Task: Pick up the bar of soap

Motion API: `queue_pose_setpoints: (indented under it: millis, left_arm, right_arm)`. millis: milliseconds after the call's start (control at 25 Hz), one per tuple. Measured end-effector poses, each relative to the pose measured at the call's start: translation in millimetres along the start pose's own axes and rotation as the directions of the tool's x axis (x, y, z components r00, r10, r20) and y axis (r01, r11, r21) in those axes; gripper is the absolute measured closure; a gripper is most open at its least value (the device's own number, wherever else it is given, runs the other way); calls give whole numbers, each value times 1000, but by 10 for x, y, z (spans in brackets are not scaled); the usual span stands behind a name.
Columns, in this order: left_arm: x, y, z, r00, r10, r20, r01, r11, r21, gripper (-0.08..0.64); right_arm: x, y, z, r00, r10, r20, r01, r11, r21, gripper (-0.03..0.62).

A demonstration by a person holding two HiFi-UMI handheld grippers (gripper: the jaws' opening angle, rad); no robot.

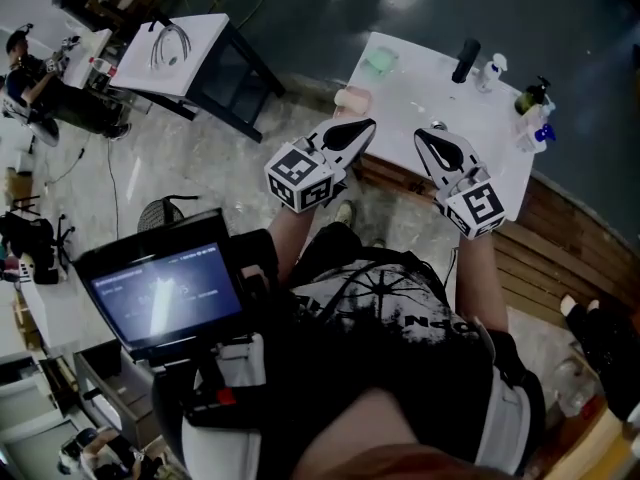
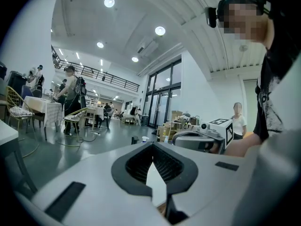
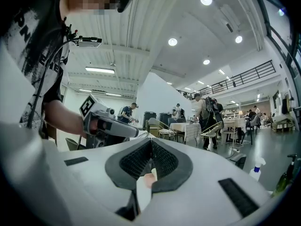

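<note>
A pale pink block, perhaps the bar of soap, lies at the near left corner of the white table. A pale green piece lies behind it; I cannot tell whether that is soap or a dish. My left gripper is shut and empty, with its tip just right of the pink block. My right gripper is also shut and empty, over the table's near edge. In the right gripper view the pink block shows below the closed jaws of the right gripper, and the left gripper hangs alongside.
At the table's far right stand a black cylinder, a white spray bottle, a dark bottle and a blue-capped bottle. Wooden planks run under the table. A second white-topped table and a monitor are at the left.
</note>
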State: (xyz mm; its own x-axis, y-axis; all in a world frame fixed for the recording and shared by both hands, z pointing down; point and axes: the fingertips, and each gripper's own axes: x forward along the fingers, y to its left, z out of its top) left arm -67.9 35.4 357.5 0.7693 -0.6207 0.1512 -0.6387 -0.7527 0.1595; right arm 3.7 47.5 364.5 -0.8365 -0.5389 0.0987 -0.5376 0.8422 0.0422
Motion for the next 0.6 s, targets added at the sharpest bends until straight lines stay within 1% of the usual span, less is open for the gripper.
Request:
queue_pose_setpoints:
  millis: [240,440,600]
  left_arm:
    - [30,207,16,1000,-10,-6,10,1000,2,549]
    - [125,492,22,1000,-24,-15,24,1000,-2,549]
    - [192,779,10,999,-45,-29,44,999,-12,549]
  right_arm:
    - [153,-105,26,1000,-25,-1,25,1000,3,577]
    - [371,-238,-16,999,-35,-26,35,999,2,577]
    - [614,-387,-56,997,-63,-54,60,997,-51,577]
